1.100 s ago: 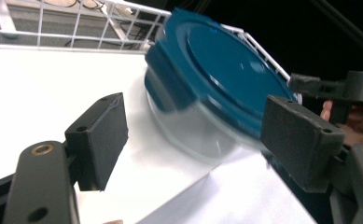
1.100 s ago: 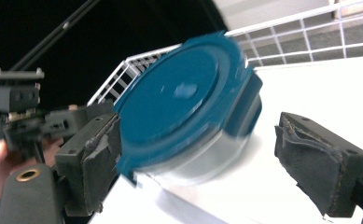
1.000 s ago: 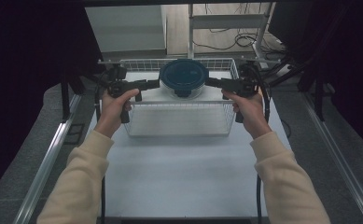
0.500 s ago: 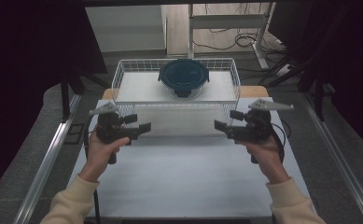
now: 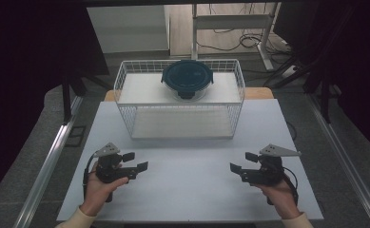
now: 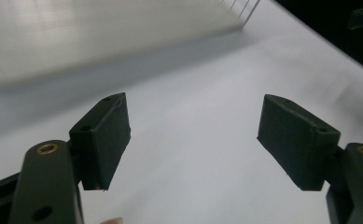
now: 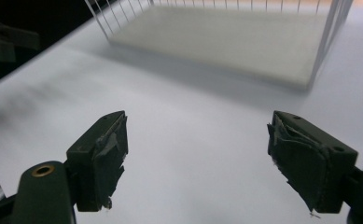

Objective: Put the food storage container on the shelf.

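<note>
The round lidded container (image 5: 187, 79) sits on the upper shelf of the white wire rack (image 5: 125, 88), toward the back of the table (image 5: 187, 190). My left gripper (image 5: 136, 161) and right gripper (image 5: 240, 162) hover over bare tabletop, well apart from the rack — both released, jaws wide, nothing held. No step appears in hand; I judge any next move calls for a reach forward.

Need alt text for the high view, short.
A person holds an open left gripper and open right gripper above a white table. Beyond them, a white wire basket holds a dark blue lidded container.
</note>
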The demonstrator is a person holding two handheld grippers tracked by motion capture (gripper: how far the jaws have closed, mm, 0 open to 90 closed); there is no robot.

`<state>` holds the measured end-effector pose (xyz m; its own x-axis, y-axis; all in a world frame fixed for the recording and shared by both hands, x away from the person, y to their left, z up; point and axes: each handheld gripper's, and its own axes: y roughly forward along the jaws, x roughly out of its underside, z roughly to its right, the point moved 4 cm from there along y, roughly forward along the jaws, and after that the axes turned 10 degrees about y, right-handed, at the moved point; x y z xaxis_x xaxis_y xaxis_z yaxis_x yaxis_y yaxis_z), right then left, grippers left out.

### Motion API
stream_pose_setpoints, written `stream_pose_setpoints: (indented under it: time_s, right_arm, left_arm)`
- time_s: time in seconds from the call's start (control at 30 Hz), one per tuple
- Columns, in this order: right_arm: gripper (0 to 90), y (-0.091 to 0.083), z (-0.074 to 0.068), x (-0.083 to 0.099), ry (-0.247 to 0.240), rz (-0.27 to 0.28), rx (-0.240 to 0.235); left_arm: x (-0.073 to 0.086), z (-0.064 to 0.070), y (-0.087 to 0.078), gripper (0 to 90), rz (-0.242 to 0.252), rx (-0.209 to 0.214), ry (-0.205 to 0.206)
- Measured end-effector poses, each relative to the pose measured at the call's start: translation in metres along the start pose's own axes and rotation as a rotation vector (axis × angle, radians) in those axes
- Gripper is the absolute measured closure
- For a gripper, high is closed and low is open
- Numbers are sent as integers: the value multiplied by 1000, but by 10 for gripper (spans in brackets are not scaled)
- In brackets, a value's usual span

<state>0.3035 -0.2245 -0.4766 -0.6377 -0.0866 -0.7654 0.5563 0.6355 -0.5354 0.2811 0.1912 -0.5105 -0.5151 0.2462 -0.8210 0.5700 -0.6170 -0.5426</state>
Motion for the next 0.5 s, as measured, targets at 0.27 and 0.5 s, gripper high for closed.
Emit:
stream_pose_setpoints:
  time_s: [0.27,0.5]
  right_arm:
    - [196,2,4,9,-7,-6,20]
    - [190,1,7,10,-26,13,48]
  left_arm:
    - [9,-2,6,251,-13,-44,-1]
    - [11,-3,5,240,-10,-35,22]
